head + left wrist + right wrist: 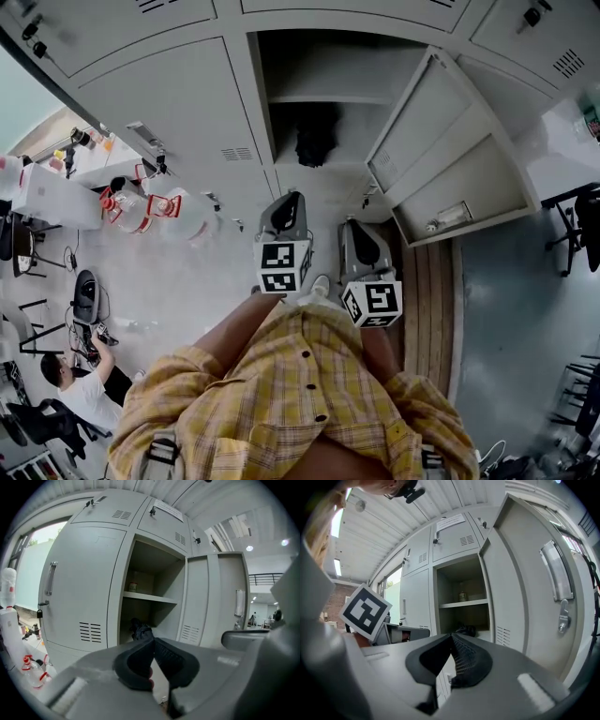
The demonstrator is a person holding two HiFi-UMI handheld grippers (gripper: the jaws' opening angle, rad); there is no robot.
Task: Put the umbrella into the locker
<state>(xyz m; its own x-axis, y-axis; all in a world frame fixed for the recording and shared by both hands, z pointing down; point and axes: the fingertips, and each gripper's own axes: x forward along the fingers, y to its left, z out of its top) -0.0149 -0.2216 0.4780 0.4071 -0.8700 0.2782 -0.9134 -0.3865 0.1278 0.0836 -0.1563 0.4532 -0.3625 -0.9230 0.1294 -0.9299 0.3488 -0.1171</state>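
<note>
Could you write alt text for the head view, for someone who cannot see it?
A black umbrella lies inside an open grey locker, under its shelf, door swung to the right. A person in a yellow checked shirt holds the left hand-held gripper and right hand-held gripper before it, both empty.

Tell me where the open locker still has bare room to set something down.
Upper shelf: bare except for a small jar at the back. Lower compartment: the umbrella crowds the left and middle; a bare strip remains between it and the wall on the open door side.
</note>
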